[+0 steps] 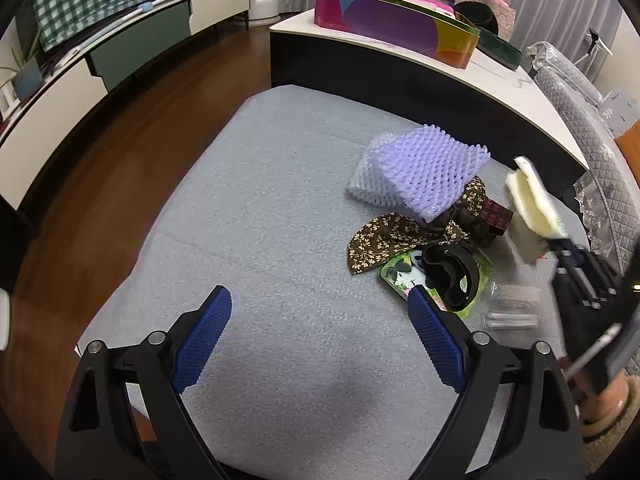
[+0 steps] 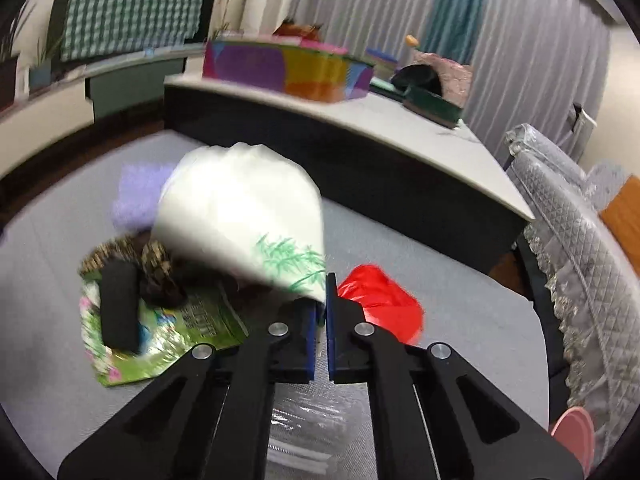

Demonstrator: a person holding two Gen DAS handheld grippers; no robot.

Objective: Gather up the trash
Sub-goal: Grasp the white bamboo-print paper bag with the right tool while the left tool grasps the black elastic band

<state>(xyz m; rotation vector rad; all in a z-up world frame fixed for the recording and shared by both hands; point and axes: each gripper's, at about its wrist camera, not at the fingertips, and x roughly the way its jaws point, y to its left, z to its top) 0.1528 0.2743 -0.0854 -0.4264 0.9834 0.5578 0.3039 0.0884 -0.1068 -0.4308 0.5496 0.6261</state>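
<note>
A pile of trash lies on the grey cushion (image 1: pixel 260 220): purple foam netting (image 1: pixel 424 168), a brown floral cloth (image 1: pixel 384 240), a green snack wrapper (image 1: pixel 400 276) with a black band (image 1: pixel 452 276) on it, and clear plastic packaging (image 1: pixel 516 304). My left gripper (image 1: pixel 320 296) is open over bare cushion, its right finger next to the green wrapper. My right gripper (image 2: pixel 322 292) is shut on the edge of a white paper piece (image 2: pixel 240 208) with a green leaf print, held above the pile. A red wrapper (image 2: pixel 380 300) lies just behind its right finger.
A low table (image 1: pixel 460 68) with a colourful box (image 1: pixel 392 24) stands behind the cushion. A quilted grey sofa (image 1: pixel 580 120) runs along the right. Wooden floor (image 1: pixel 120 140) and a long cabinet (image 1: pixel 60 92) lie to the left. A pink object (image 2: pixel 572 432) shows at lower right.
</note>
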